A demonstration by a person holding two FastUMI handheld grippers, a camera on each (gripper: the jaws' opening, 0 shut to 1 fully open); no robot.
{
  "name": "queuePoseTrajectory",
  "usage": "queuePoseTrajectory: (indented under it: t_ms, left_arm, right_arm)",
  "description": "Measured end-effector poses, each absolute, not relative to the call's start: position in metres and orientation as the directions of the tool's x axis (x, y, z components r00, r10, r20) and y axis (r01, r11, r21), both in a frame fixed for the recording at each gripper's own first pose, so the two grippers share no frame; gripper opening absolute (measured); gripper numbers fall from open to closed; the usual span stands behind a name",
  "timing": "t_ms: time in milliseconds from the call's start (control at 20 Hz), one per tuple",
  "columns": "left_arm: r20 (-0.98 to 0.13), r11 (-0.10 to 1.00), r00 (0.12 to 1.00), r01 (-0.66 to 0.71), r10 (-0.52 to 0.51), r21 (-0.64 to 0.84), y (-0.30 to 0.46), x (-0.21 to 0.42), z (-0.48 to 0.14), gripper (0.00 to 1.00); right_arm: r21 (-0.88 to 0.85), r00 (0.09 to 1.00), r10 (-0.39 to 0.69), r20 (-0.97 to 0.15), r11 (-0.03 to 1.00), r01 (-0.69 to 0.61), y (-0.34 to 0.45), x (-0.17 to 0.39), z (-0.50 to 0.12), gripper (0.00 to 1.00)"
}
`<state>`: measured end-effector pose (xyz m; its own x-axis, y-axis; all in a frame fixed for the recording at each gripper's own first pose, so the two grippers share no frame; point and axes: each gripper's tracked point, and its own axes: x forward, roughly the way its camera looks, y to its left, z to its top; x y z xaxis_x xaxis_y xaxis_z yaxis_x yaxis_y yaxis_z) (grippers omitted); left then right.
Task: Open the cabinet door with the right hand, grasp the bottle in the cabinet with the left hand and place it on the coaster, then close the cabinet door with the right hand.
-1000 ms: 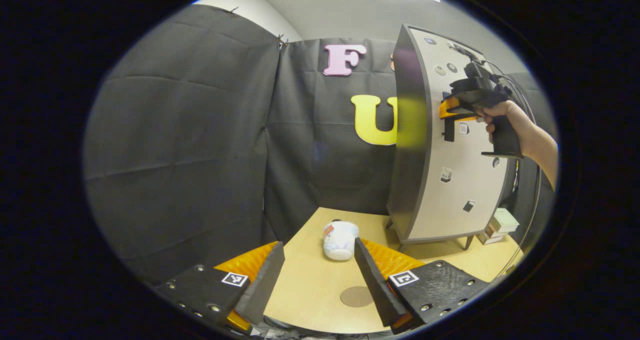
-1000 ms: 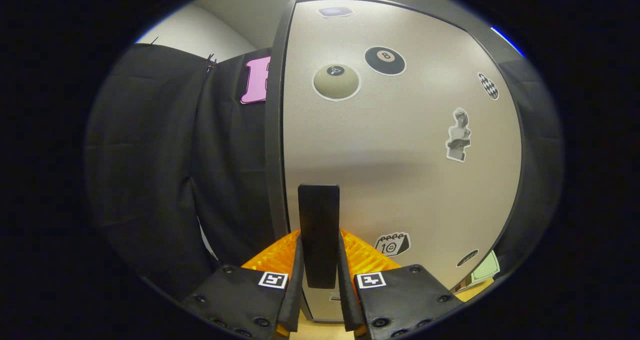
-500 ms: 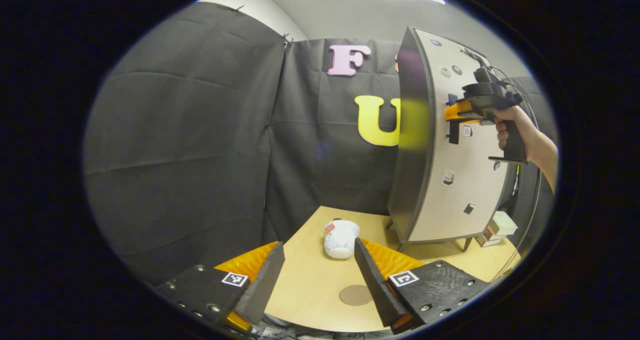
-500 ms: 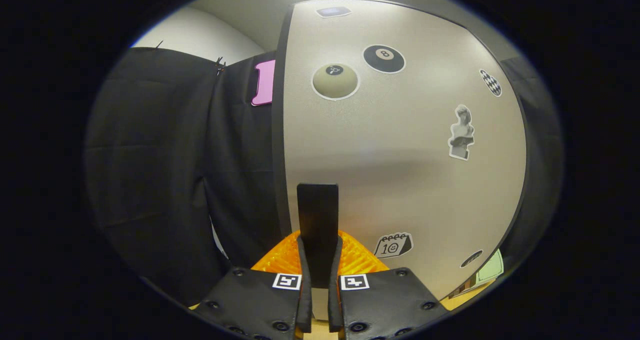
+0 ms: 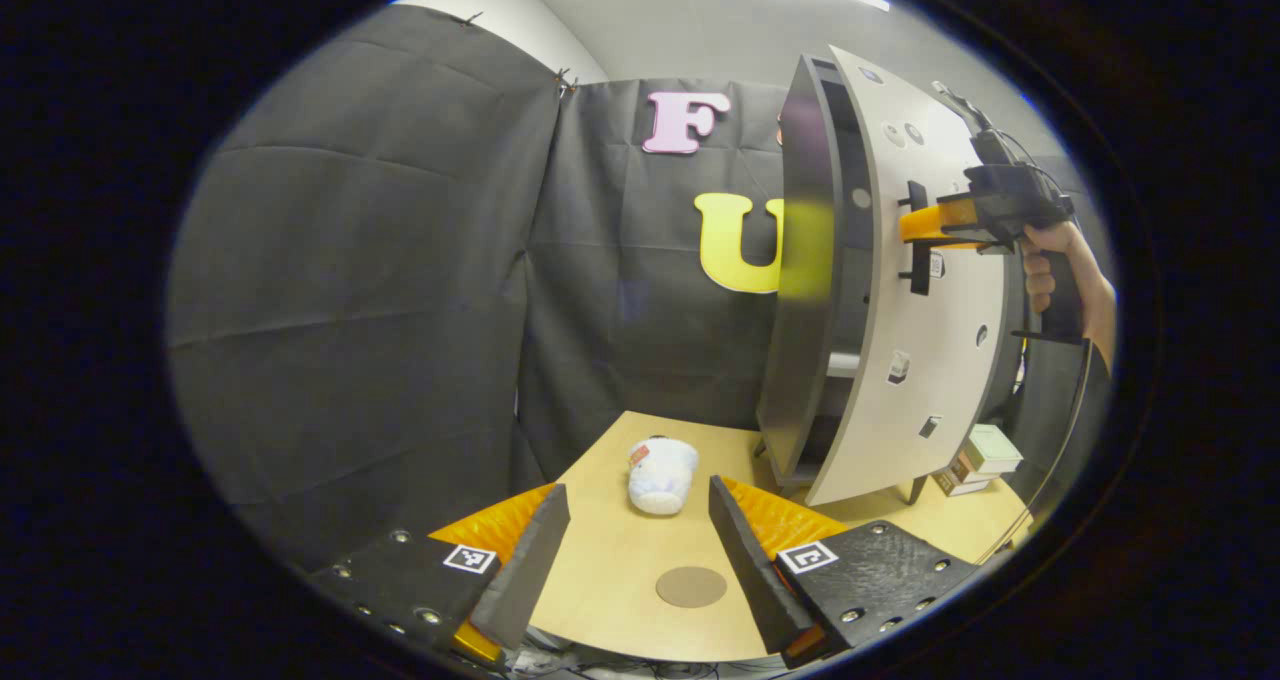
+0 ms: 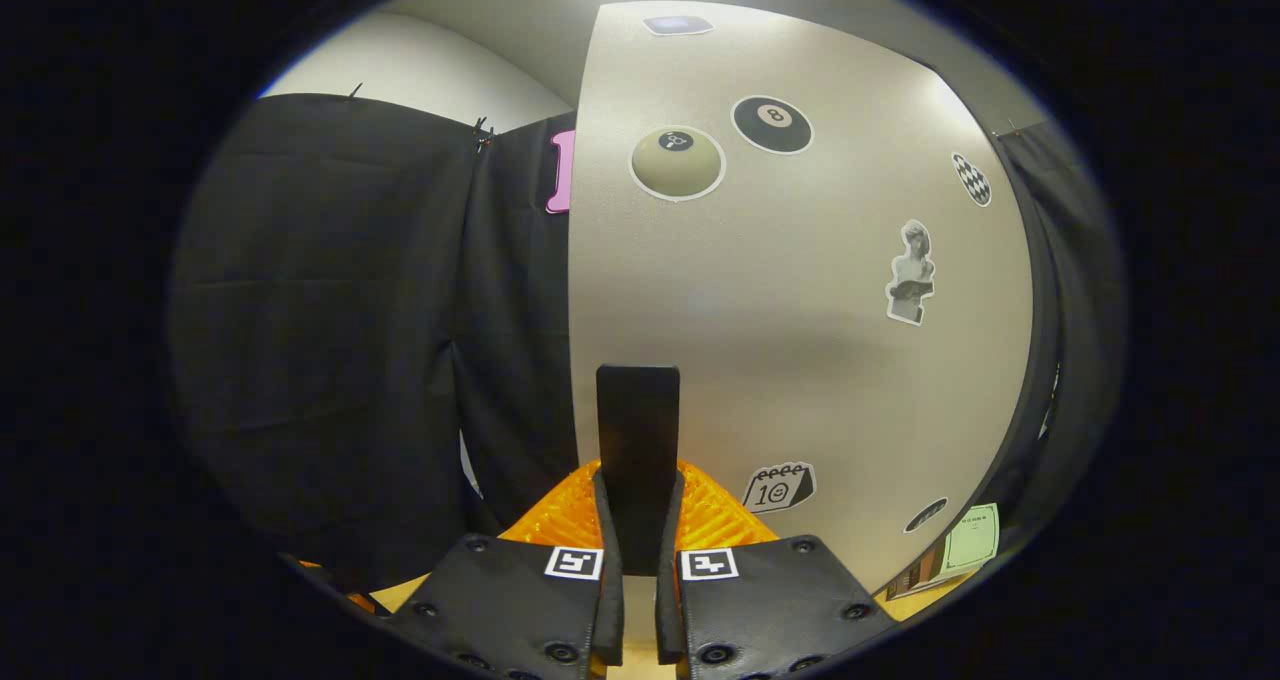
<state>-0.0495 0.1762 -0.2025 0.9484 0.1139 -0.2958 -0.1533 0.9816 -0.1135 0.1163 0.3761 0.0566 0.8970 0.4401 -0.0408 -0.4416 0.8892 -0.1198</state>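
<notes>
black cloth wall (image 5: 380,260), wooden table (image 5: 620,560)

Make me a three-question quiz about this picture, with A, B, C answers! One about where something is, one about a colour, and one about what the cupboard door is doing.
1. Where is the round coaster?
A. on the table, between the left gripper's fingers in its view
B. inside the cabinet
C. on top of the cabinet

2. What colour is the soft toy on the table?
A. green
B. white
C. black

3. What is the cabinet door doing?
A. shut tight
B. partly open
C. taken off

Answers: 1 A, it lies flat on the tabletop there. 2 B, it looks white. 3 B, a gap shows a shelf behind it while the right gripper clamps the door handle.
</notes>
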Motion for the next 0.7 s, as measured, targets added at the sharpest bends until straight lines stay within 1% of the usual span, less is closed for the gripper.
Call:
queuePoseTrajectory:
  t_ms: [50, 100, 150, 200, 250, 300, 350, 400, 700]
  left_arm:
    - [-0.303, 0.982, 0.947, -0.150, 0.110, -0.114, 0.173, -0.050, -0.202, 0.87]
    - [-0.305, 0.982, 0.946, -0.148, 0.108, -0.113, 0.166, -0.051, -0.203, 0.85]
    - [-0.306, 0.983, 0.946, -0.147, 0.107, -0.112, 0.161, -0.053, -0.202, 0.85]
    - [-0.308, 0.983, 0.946, -0.145, 0.104, -0.112, 0.158, -0.055, -0.200, 0.85]
    - [-0.309, 0.983, 0.946, -0.143, 0.102, -0.112, 0.157, -0.057, -0.199, 0.85]
    - [-0.307, 0.984, 0.946, -0.140, 0.099, -0.112, 0.155, -0.058, -0.197, 0.87]
    - [-0.306, 0.984, 0.947, -0.135, 0.095, -0.113, 0.153, -0.057, -0.194, 0.87]
    - [-0.305, 0.985, 0.948, -0.130, 0.090, -0.113, 0.149, -0.058, -0.195, 0.85]
    - [-0.303, 0.991, 0.952, -0.072, 0.035, -0.113, 0.119, -0.045, -0.190, 0.85]
  right_arm:
    - [-0.122, 0.890, 0.453, -0.049, 0.882, -0.456, 0.377, 0.116, 0.056, 0.14]
    - [-0.116, 0.884, 0.464, -0.057, 0.876, -0.468, 0.376, 0.115, 0.056, 0.16]
    - [-0.111, 0.878, 0.474, -0.065, 0.871, -0.478, 0.374, 0.113, 0.055, 0.13]
    - [-0.110, 0.874, 0.481, -0.068, 0.867, -0.486, 0.373, 0.111, 0.056, 0.15]
    - [-0.114, 0.871, 0.486, -0.067, 0.864, -0.490, 0.372, 0.111, 0.055, 0.13]
    - [-0.116, 0.870, 0.488, -0.065, 0.863, -0.493, 0.370, 0.109, 0.056, 0.13]
    - [-0.120, 0.870, 0.489, -0.064, 0.862, -0.493, 0.368, 0.108, 0.055, 0.14]
    - [-0.121, 0.870, 0.488, -0.066, 0.862, -0.493, 0.366, 0.106, 0.054, 0.14]
    - [-0.100, 0.875, 0.479, -0.064, 0.870, -0.483, 0.354, 0.100, 0.053, 0.14]
